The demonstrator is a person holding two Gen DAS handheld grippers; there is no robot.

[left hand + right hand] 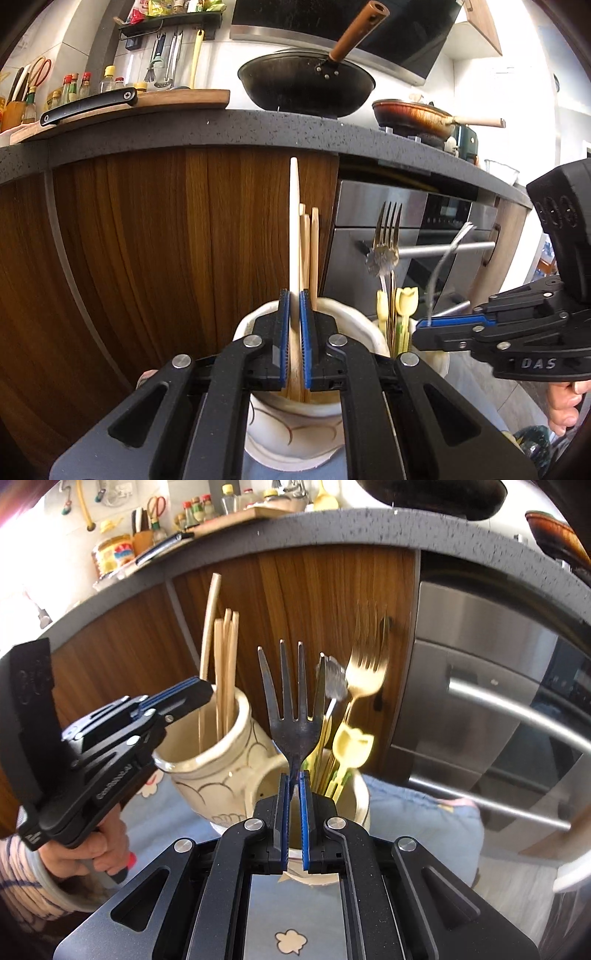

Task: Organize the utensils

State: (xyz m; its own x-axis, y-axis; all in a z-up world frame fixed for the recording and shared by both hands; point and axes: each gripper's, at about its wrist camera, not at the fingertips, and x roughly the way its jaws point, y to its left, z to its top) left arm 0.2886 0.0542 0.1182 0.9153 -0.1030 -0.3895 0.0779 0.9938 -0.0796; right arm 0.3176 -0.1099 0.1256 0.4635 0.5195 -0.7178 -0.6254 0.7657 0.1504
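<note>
So the left gripper (294, 314) is clamped on a pale wooden stick (294, 206) over the cream ceramic jar (207, 753), while the right gripper (294, 794) pinches a dark steel fork (286, 701).

Chopsticks (225, 672) in left jar (210, 753); forks (364, 675) in right jar (360, 794).

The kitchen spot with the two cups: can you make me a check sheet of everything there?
Surface: light blue cloth with cloud shapes, under the cups.
Job's things: left cup holds chopsticks; right cup holds a gold fork.
Clutter: nothing seen on the cloth.
Grippers: left gripper shut on a pale wooden stick; right gripper shut on a dark fork.
Cables: nothing seen.
Surroundings: wood cabinet, steel oven, wok.
</note>
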